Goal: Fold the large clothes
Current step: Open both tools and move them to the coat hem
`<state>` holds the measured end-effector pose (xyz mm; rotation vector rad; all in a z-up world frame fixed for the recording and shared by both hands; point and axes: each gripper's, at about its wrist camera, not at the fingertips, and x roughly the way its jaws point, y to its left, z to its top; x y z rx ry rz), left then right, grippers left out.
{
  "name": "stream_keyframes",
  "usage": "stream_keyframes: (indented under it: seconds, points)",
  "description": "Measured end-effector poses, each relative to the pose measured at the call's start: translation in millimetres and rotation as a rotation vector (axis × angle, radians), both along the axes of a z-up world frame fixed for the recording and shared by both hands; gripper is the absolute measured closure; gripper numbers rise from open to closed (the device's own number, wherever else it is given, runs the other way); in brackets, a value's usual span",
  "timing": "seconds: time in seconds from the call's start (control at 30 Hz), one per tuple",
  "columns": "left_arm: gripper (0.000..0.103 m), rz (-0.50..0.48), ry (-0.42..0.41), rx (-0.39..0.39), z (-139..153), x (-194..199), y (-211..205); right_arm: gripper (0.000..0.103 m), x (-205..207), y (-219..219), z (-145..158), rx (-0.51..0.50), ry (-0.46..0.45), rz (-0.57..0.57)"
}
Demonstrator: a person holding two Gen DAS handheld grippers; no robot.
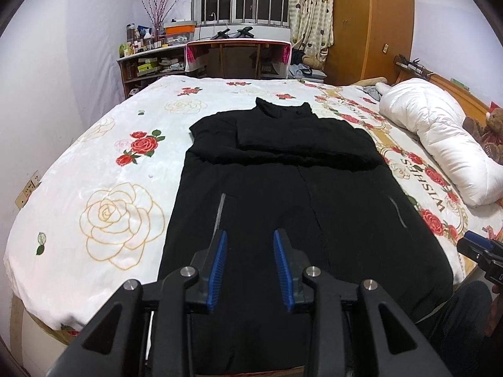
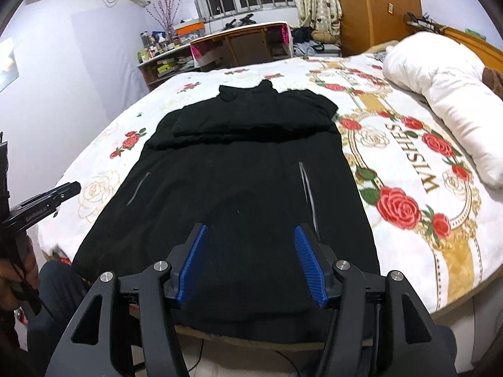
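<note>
A large black jacket (image 1: pixel 283 188) lies flat on the floral bedspread (image 1: pixel 103 169), collar away from me, both sleeves folded across the chest. It also shows in the right wrist view (image 2: pixel 239 169). My left gripper (image 1: pixel 250 237) is open and empty, held above the jacket's hem near the left pocket zip (image 1: pixel 220 210). My right gripper (image 2: pixel 250 231) is open and empty above the hem near the right pocket zip (image 2: pixel 306 188). Each gripper shows at the edge of the other's view: the right gripper (image 1: pixel 481 249), the left gripper (image 2: pixel 53 199).
A rolled white duvet (image 1: pixel 440 138) lies along the bed's right side by the wooden headboard (image 1: pixel 456 89). A teddy bear (image 1: pixel 490 125) sits beside it. A desk (image 1: pixel 235 56), cluttered shelves (image 1: pixel 147 62) and a wardrobe (image 1: pixel 371 22) stand beyond the bed.
</note>
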<state>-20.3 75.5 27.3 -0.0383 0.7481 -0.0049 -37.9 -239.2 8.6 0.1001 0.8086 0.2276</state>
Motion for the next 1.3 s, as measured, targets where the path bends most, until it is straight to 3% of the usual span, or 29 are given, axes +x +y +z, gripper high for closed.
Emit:
stream_keyframes:
  seconds: [0.37,0.5,0.87,1.07,1.3]
  points:
    - [0.059,0.066,0.085,-0.022,-40,6,35,0.043,9,-36,-36,0.012,0.105,-0.088]
    - [0.057,0.097,0.123,-0.027,-59,12,50,0.038,21,-56,-50,0.016,0.140,-0.135]
    - [0.052,0.192,0.271,-0.075,-118,29,83,0.036,44,-101,-88,0.046,0.250,-0.270]
    - [0.044,0.213,0.297,-0.154,-137,27,94,0.036,49,-114,-111,0.116,0.344,-0.309]
    - [0.044,0.215,0.308,-0.226,-141,12,92,0.032,40,-111,-121,0.194,0.410,-0.309]
